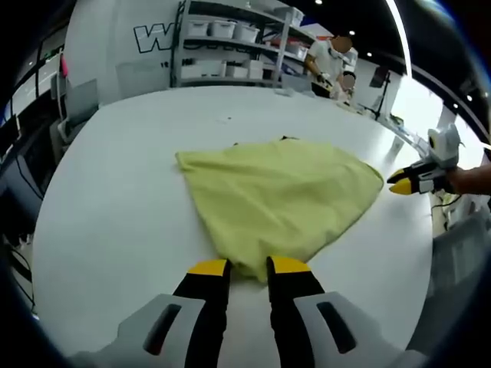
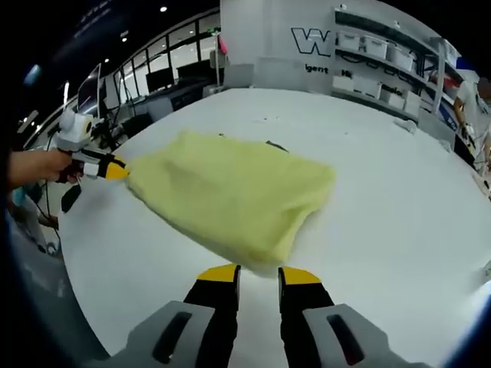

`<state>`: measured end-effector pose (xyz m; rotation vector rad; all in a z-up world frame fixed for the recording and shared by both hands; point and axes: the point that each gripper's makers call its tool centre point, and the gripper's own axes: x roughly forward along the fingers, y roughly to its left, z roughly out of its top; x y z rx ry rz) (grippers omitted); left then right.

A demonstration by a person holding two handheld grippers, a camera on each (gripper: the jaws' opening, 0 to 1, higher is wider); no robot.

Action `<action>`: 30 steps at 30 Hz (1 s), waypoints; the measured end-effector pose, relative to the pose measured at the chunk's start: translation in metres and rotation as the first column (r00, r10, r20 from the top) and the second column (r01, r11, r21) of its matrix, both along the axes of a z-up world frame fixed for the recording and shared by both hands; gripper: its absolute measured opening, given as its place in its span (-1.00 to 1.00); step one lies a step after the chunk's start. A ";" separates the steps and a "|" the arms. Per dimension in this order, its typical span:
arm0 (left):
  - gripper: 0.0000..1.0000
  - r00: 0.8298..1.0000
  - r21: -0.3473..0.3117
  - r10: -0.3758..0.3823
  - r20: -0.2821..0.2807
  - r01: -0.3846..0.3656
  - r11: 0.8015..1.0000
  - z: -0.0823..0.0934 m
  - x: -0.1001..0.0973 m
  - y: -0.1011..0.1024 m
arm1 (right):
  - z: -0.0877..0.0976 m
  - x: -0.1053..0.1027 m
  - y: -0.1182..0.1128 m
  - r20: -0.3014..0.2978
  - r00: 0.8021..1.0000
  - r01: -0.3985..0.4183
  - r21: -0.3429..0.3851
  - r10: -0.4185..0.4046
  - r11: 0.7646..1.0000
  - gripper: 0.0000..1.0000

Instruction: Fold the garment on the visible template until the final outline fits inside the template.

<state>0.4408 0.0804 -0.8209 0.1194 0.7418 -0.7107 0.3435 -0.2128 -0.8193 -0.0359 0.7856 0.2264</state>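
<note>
A pale yellow garment (image 1: 280, 195) lies folded and flat on the white table (image 1: 130, 176). A thin dark mark (image 1: 288, 138) peeks out at its far edge. My left gripper (image 1: 248, 268) sits low at the garment's near corner, jaws a small gap apart with nothing held. In the right gripper view the garment (image 2: 230, 192) spreads ahead of my right gripper (image 2: 258, 272), which is also slightly open just short of the cloth's near edge. The left gripper (image 2: 119, 170) shows there at the garment's left corner. The right gripper (image 1: 395, 186) appears beside the garment's right corner.
The round white table (image 2: 383, 199) drops off close behind both grippers. Shelves with white bins (image 1: 230, 50) stand beyond the far edge, with people (image 1: 334, 65) working near them. Desks and monitors (image 2: 161, 84) line the other side.
</note>
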 end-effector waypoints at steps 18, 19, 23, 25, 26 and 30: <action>-0.88 0.998 0.057 -0.057 -0.001 0.057 0.997 -0.011 -0.009 -0.008 | -0.013 0.012 -0.009 -0.037 0.983 0.180 0.038 -0.179 0.983 -1.00; -0.89 0.999 0.048 -0.049 -0.004 0.049 0.998 -0.010 -0.008 -0.007 | -0.013 0.011 -0.009 -0.038 0.983 0.180 0.038 -0.179 0.983 -1.00; -0.89 0.999 0.040 -0.039 0.002 0.039 0.998 -0.009 -0.008 -0.003 | -0.010 0.009 -0.012 -0.033 0.985 0.172 0.020 -0.171 0.985 -1.00; -0.89 1.000 0.036 -0.029 0.003 0.029 0.999 -0.009 -0.007 -0.001 | -0.010 0.007 -0.015 -0.030 0.986 0.164 0.007 -0.163 0.986 -1.00; -0.89 1.000 0.032 -0.023 0.004 0.023 0.999 -0.008 -0.007 0.000 | -0.010 0.006 -0.017 -0.030 0.987 0.158 -0.001 -0.158 0.987 -1.00; -0.90 1.000 0.033 0.004 0.012 -0.004 0.999 -0.006 -0.007 0.008 | -0.009 0.001 -0.025 -0.026 0.989 0.145 -0.022 -0.145 0.989 -1.00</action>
